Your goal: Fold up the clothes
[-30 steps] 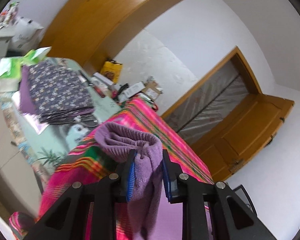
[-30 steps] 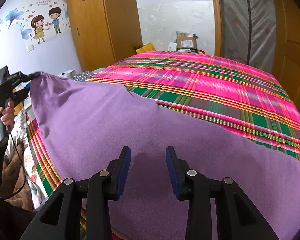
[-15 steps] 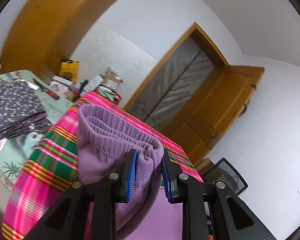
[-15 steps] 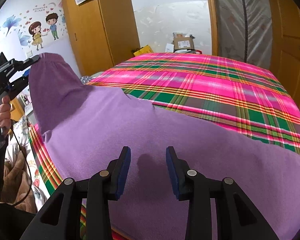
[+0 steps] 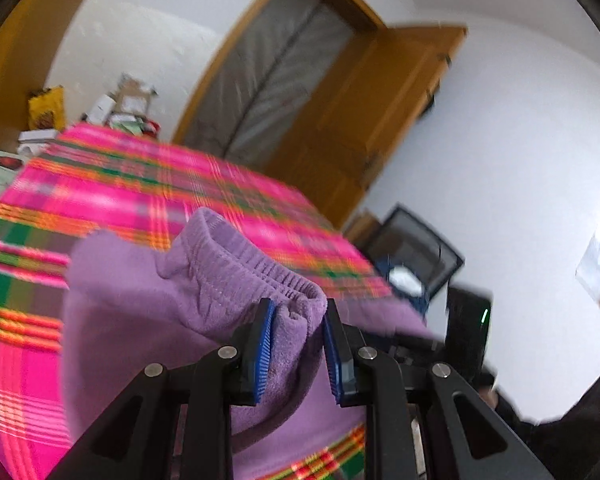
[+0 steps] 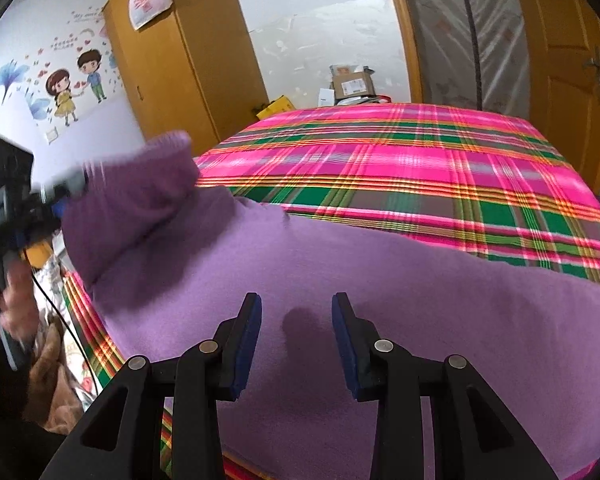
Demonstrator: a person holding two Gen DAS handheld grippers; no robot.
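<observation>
Left gripper [image 5: 298, 334]: its jaws are closed on the ribbed waistband of the purple garment [image 5: 148, 320] and hold that end lifted above the plaid bed cover [image 5: 140, 184].
Right gripper [image 6: 296, 322]: its jaws stand wide apart and hold nothing. It hovers just over the flat part of the garment [image 6: 380, 280], and the shadow of the fingers falls on the cloth between them; if the tips touch the cloth I cannot tell.
Purple garment: it lies spread on the near part of the bed cover [image 6: 420, 168]. Its long axis runs across the bed in the right wrist view, from the lifted waistband end at the left to the flat end at the right.
Only in left wrist view: the gathered elastic edge of the waistband between the blue pads [image 5: 262, 346], a dark chair [image 5: 420, 256] beyond the bed cover, and the open wooden door [image 5: 380, 112].
Only in right wrist view: the left gripper [image 6: 66, 188] from outside with the hand [image 6: 12, 304] of the person on its handle, both blurred; a wooden wardrobe [image 6: 180, 56] and a cartoon wall sticker [image 6: 76, 84] beyond the bed cover.
</observation>
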